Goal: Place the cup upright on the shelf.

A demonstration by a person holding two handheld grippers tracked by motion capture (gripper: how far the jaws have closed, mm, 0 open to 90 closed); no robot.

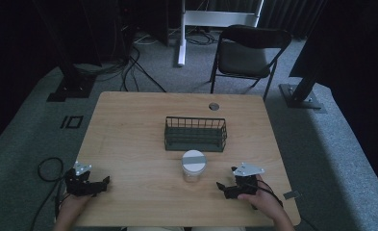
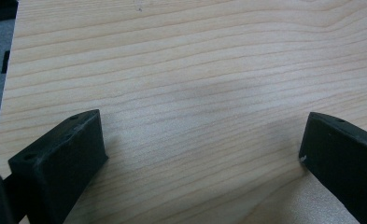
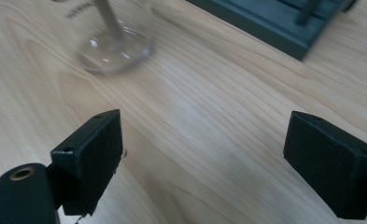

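High view places the upright clear jar (image 1: 194, 166) just in front of the wire basket (image 1: 195, 134), nearer the right gripper (image 1: 223, 188) than the left gripper (image 1: 103, 182), both with jaws apart and empty.

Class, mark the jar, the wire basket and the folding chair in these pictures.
jar (image 1: 194, 161), high view, on its grey lid.
wire basket (image 1: 195, 140), high view, on its near wall.
folding chair (image 1: 242, 60), high view, on its seat.

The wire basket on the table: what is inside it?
The wire basket looks empty in the high view; its dark floor shows through the bars. The near wall hides a strip of that floor, so something flat there cannot be excluded.
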